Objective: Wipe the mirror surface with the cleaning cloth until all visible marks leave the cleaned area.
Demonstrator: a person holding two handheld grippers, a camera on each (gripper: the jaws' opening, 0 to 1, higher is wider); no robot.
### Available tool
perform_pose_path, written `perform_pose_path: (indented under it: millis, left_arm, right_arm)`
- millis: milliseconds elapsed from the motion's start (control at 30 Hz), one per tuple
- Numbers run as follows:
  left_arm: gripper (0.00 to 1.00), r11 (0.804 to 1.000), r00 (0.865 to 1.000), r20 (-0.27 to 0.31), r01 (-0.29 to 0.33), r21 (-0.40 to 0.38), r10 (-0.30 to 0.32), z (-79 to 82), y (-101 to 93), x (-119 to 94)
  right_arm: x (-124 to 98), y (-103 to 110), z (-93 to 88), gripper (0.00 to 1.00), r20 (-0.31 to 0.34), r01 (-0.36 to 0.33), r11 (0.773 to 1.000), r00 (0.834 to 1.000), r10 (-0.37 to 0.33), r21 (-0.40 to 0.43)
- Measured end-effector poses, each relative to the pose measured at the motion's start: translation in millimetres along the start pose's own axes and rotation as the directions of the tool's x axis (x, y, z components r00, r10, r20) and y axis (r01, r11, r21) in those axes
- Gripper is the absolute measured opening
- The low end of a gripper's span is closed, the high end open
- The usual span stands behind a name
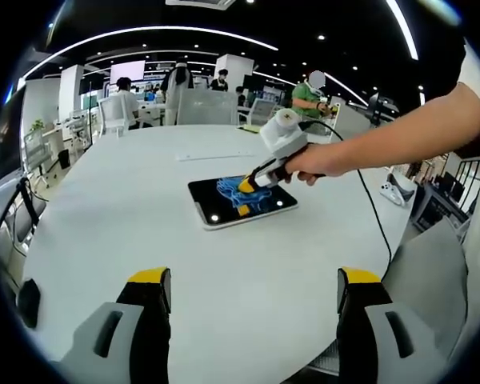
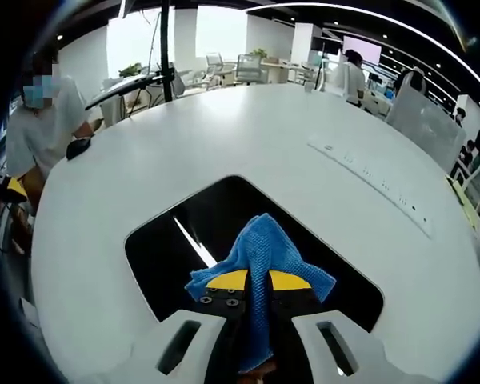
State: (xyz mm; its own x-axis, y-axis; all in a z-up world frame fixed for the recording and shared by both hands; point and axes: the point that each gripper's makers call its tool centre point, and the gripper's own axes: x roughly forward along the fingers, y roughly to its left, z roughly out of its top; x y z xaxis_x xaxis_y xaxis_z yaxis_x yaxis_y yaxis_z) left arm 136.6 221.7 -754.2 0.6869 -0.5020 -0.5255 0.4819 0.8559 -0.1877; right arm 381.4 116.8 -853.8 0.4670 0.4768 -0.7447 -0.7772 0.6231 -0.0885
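Observation:
A dark rectangular mirror (image 1: pixel 212 198) (image 2: pixel 184 240) lies flat on the white table (image 1: pixel 144 240). My right gripper (image 1: pixel 245 198) (image 2: pixel 258 282) is shut on a blue cleaning cloth (image 1: pixel 234 189) (image 2: pixel 260 248) and presses it onto the mirror's surface. A person's hand holds that gripper from the right in the left gripper view. My left gripper (image 1: pixel 254 292) hovers open above the near part of the table, well short of the mirror, with nothing between its yellow-tipped fingers (image 1: pixel 150 277).
A white power strip (image 1: pixel 214 155) (image 2: pixel 368 178) lies on the table beyond the mirror. A small dark object (image 2: pixel 78 147) sits near the table edge by a seated person (image 2: pixel 40 128). Chairs and desks ring the table, and a cable (image 1: pixel 372 210) trails from the right gripper.

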Motion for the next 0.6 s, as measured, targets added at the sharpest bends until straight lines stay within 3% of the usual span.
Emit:
perform_pose_path:
  millis: [600]
  left_arm:
    - [0.86,1.000,1.000,-0.010,-0.005,0.022,0.005,-0.9,2.6,0]
  right_arm:
    - [12,-21,11.5,0.04,-0.024,0.010,1.000,1.000,-0.010,-0.018]
